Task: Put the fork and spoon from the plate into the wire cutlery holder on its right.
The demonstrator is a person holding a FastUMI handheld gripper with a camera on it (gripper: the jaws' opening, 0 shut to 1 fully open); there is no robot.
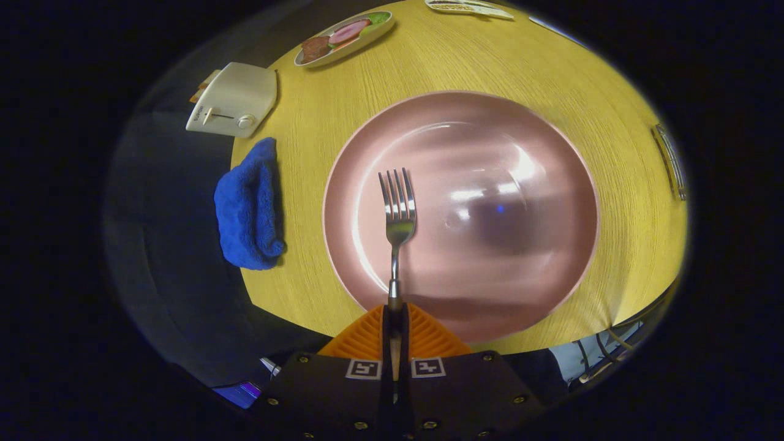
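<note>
My gripper [395, 318] is shut on the handle of a silver fork [398, 211]; both fingers press on it. The fork points straight ahead from the fingers, its tines held above the left half of a large pink plate [539, 147]. The plate lies on a round yellow wooden table [490, 61] and has nothing else on it. At the table's right edge a thin wire frame [670, 162] shows; it may be the cutlery holder, but I cannot tell for sure.
A folded blue cloth [248, 208] lies left of the plate at the table's edge. A white toaster [236, 101] stands beyond it. A small plate with food [343, 37] sits at the far side. A flat pale object [468, 7] lies at the back.
</note>
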